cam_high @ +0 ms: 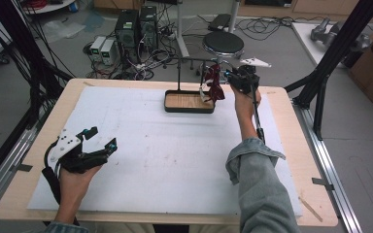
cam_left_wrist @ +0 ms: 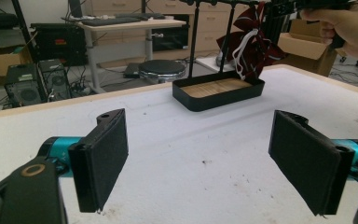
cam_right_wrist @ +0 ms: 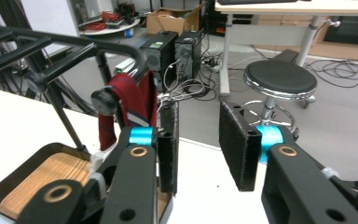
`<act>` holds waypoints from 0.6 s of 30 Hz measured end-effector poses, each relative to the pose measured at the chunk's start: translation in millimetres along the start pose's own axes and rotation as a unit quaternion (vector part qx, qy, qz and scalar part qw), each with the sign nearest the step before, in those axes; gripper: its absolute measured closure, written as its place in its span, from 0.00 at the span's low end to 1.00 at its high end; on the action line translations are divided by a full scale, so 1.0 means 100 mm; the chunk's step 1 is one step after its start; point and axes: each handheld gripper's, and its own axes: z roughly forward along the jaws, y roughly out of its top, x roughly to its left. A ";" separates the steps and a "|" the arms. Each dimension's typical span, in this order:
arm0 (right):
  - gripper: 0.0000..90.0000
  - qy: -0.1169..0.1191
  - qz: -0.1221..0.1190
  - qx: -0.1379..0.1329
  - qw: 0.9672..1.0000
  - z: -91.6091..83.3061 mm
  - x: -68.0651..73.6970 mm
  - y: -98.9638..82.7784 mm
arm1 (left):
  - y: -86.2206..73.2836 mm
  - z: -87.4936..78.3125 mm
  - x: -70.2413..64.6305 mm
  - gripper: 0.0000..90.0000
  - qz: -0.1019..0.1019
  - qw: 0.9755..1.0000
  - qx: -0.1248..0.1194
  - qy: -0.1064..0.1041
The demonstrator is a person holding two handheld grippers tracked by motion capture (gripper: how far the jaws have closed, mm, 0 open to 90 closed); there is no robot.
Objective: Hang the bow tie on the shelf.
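Hanging from the rack (cam_high: 194, 60), the dark-red striped tie (cam_high: 214, 82) droops beside the right tongs (cam_high: 229, 75), jaws parted; left tongs (cam_high: 99, 139) spread.

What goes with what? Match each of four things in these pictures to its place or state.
Things:
1. dark red cloth
2. black tray
3. left claw
4. round stool

Places or states:
A. on the floor beyond the table
B. hanging from the black rack over the tray
C. open and empty, near the table's left edge
D. on the white mat, with a wooden bottom

Pairs: 1-B, 2-D, 3-C, 4-A
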 end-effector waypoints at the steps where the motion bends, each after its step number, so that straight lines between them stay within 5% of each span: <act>1: 0.74 0.000 0.000 0.000 1.000 0.00 0.00 0.00 | 0.00 0.00 0.00 0.22 0.000 1.000 -0.001 0.000; 18: 0.38 0.005 0.038 -0.043 0.998 -0.52 -0.26 0.16 | 0.06 -0.04 -0.01 0.22 0.003 1.000 -0.012 0.000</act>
